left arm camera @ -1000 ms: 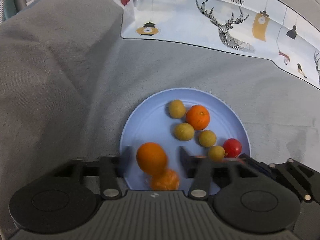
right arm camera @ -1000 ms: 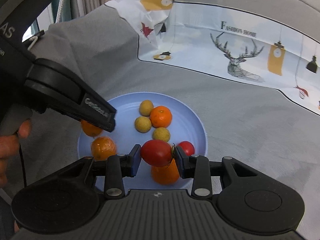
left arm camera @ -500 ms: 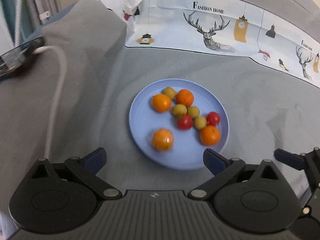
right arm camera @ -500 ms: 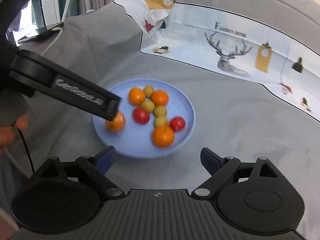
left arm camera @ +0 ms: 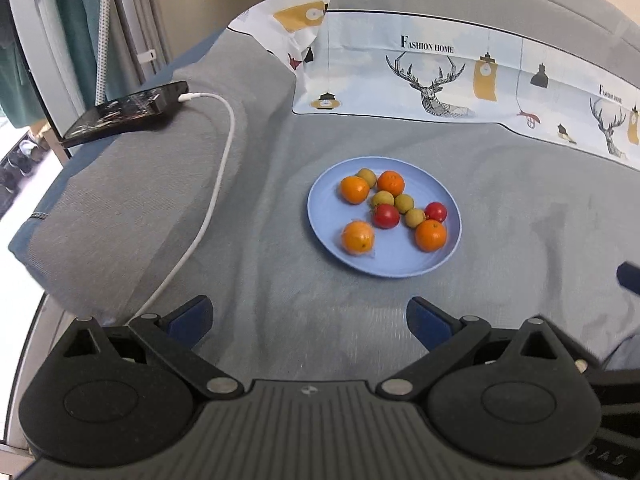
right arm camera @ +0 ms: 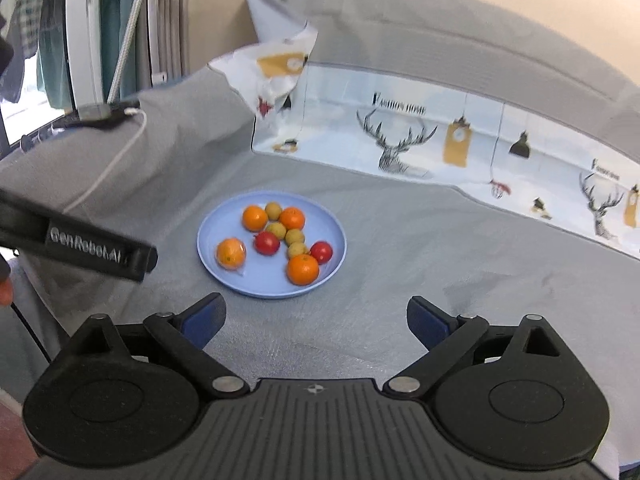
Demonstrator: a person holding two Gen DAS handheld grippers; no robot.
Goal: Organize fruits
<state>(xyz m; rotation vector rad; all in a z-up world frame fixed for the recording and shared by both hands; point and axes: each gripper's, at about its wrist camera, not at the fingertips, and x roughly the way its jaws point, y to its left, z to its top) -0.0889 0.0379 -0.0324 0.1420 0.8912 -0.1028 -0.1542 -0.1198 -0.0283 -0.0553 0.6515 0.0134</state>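
Observation:
A light blue plate (left arm camera: 404, 266) (right arm camera: 216, 258) lies on the grey cloth and holds several oranges, several small yellow-green fruits and two red tomatoes. One orange (left arm camera: 358, 237) (right arm camera: 231, 253) sits apart at the plate's near left. A red tomato (left arm camera: 386, 216) (right arm camera: 267, 243) lies mid-plate. My left gripper (left arm camera: 310, 322) is open and empty, held back from the plate. My right gripper (right arm camera: 316, 320) is open and empty, also back from the plate. One left finger (right arm camera: 100, 256) shows at the left of the right wrist view.
A phone (left arm camera: 124, 114) with a white charging cable (left arm camera: 216, 188) lies on a raised grey cushion at the left. A printed deer-pattern cloth (left arm camera: 460, 80) (right arm camera: 440, 136) runs along the back. Curtains and a window frame stand at the far left.
Both grippers opened: the left let go an orange and the right a red tomato onto the plate. Both have since pulled back and up from the plate.

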